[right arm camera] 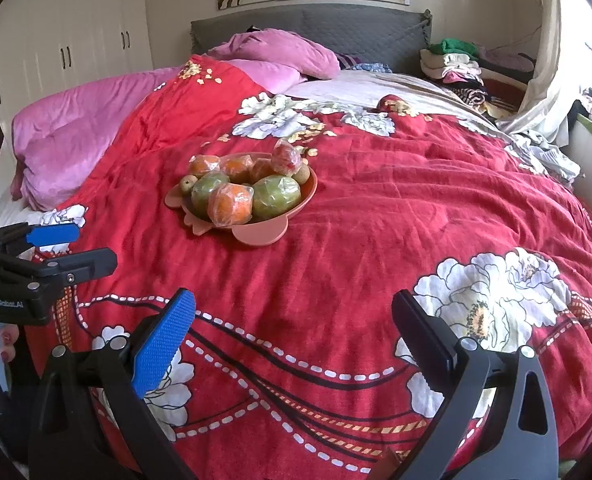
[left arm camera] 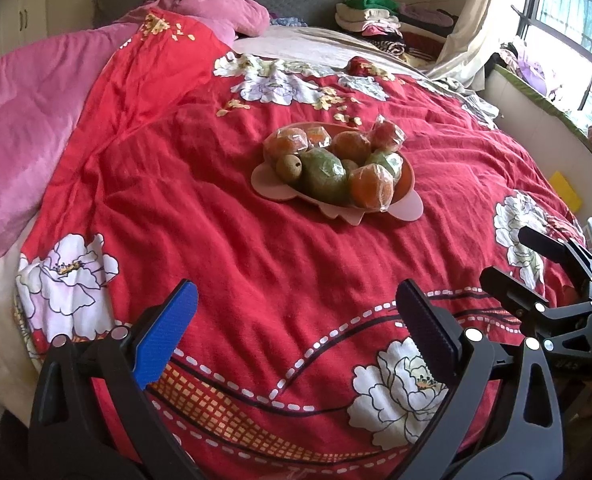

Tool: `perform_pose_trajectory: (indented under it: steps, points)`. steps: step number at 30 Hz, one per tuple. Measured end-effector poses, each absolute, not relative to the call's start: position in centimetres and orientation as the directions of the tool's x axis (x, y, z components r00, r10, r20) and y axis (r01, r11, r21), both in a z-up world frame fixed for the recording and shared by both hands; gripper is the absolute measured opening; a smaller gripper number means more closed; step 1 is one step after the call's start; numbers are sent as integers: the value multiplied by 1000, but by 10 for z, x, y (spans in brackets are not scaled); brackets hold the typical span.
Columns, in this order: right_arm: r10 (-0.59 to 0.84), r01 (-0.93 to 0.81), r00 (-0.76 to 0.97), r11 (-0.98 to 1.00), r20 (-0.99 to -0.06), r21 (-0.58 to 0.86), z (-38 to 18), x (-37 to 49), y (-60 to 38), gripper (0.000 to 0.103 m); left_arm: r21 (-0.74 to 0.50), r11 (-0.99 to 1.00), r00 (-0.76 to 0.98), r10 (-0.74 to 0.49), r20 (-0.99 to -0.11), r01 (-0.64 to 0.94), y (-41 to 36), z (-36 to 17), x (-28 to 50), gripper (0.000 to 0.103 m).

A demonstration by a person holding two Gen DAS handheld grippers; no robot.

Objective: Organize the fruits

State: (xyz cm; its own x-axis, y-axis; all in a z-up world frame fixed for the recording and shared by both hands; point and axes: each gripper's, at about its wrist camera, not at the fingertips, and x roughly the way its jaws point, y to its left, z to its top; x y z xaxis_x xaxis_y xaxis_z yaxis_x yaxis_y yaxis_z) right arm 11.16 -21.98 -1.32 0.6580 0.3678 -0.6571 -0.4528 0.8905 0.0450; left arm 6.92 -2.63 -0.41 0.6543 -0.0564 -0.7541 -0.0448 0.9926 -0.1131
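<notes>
Pink plate [left arm camera: 405, 204], one, mid-bed on the red quilt [left arm camera: 224, 216], well apart from both grippers: wrapped oranges, five; green fruits, two. Left gripper [left arm camera: 296, 336], right gripper [right arm camera: 292, 336]: jaws released, empty.

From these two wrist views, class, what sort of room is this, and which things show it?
Most likely a bedroom: a bed under a red floral quilt, pink pillows against a grey padded headboard, and white wardrobe doors beside it.
</notes>
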Motion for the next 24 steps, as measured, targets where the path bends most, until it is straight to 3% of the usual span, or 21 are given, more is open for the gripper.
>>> perform_pose_trajectory:
  steps: [11, 14, 20, 24]
  points:
    - [363, -450, 659, 892, -659, 42, -15, 112, -220, 98, -141, 990, 643, -97, -760, -17, -28, -2, 69, 93]
    - [360, -445, 662, 894, -658, 42, -16, 113, -223, 98, -108, 993, 623, -55, -780, -48, -26, -2, 72, 93]
    - [344, -415, 670, 908, -657, 52, -18, 121, -230, 98, -205, 979, 699, -141, -701, -7, -12, 20, 72, 93]
    - [312, -371, 696, 927, -647, 49, -12, 135, -247, 98, -171, 981, 714, -56, -698, -90, 10, 23, 87, 93]
